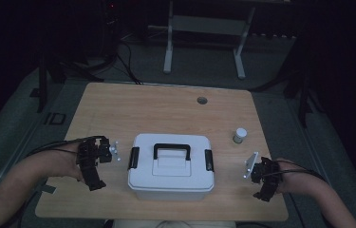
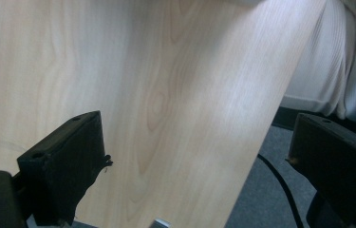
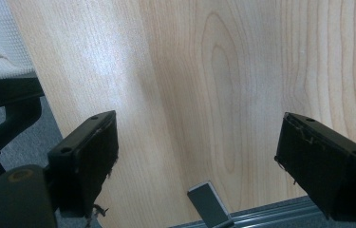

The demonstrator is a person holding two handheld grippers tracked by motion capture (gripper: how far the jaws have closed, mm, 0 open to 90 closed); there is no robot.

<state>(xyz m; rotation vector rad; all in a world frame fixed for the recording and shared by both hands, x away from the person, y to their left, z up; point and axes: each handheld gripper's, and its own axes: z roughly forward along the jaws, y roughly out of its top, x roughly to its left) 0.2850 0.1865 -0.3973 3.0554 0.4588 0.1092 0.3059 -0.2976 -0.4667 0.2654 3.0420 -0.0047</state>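
Note:
A white storage box (image 1: 170, 175) with a black handle (image 1: 171, 150) and a black latch at each end stands shut near the table's front middle. My left gripper (image 1: 94, 178) hovers left of the box, about a hand's width away, its jaws pointing at the front edge. In the left gripper view, the left gripper (image 2: 197, 128) is open over bare wood with nothing between the jaws. My right gripper (image 1: 265, 190) is right of the box near the front right corner. In its own view the right gripper (image 3: 199, 123) is open and empty.
A small white-capped bottle (image 1: 239, 135) stands right of the box, farther back. The wooden table (image 1: 166, 114) has a cable hole (image 1: 202, 100) at the back. A white frame (image 1: 204, 28) stands on the floor beyond. The person's white clothing (image 2: 327, 61) is by the front edge.

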